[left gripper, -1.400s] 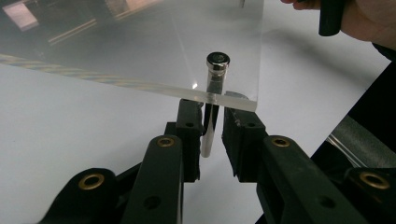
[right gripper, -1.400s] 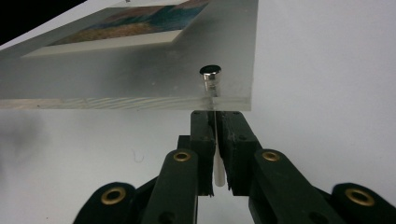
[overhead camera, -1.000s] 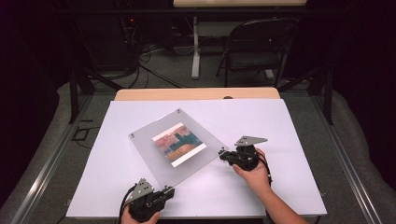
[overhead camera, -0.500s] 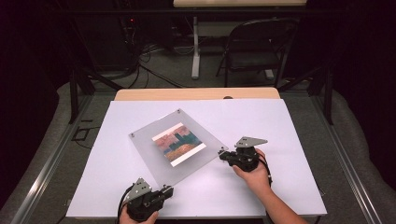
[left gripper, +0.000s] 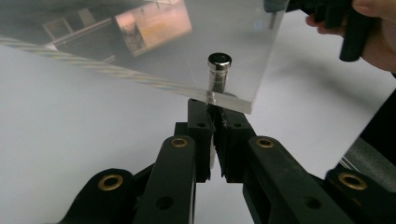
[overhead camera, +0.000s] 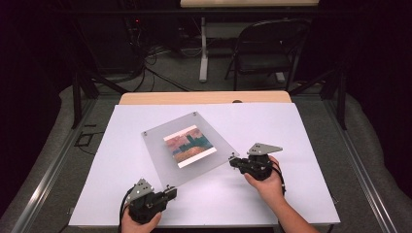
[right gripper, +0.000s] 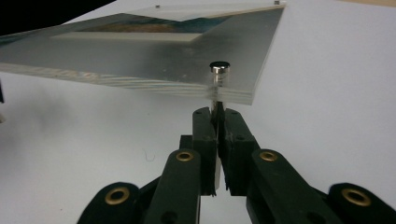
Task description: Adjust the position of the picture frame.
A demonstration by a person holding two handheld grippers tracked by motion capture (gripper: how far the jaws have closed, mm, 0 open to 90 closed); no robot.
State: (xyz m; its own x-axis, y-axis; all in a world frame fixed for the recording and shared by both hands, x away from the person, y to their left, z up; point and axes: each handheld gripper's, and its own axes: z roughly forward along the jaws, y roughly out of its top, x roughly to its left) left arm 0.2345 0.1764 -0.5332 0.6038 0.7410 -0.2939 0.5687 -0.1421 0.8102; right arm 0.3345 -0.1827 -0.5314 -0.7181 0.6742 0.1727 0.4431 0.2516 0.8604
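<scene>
the left gripper [left gripper: 215,109] has its jaws pressed together on a metal peg [left gripper: 218,74] at one corner of the clear frame [overhead camera: 187,148]. the right gripper [right gripper: 217,114] is likewise clamped on the peg [right gripper: 219,77] at the neighbouring corner. the frame sits over the middle of the white table [overhead camera: 291,126], near corners lifted, with a small colourful picture [overhead camera: 189,145] inside it. a hand [overhead camera: 269,187] grips each tool from the near edge.

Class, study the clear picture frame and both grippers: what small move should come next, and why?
Probably a slight, even lift by both. The left gripper and right gripper each look shut on a corner standoff under the acrylic frame, whose near edge seems raised off the table; uneven lifting would tilt it.
</scene>
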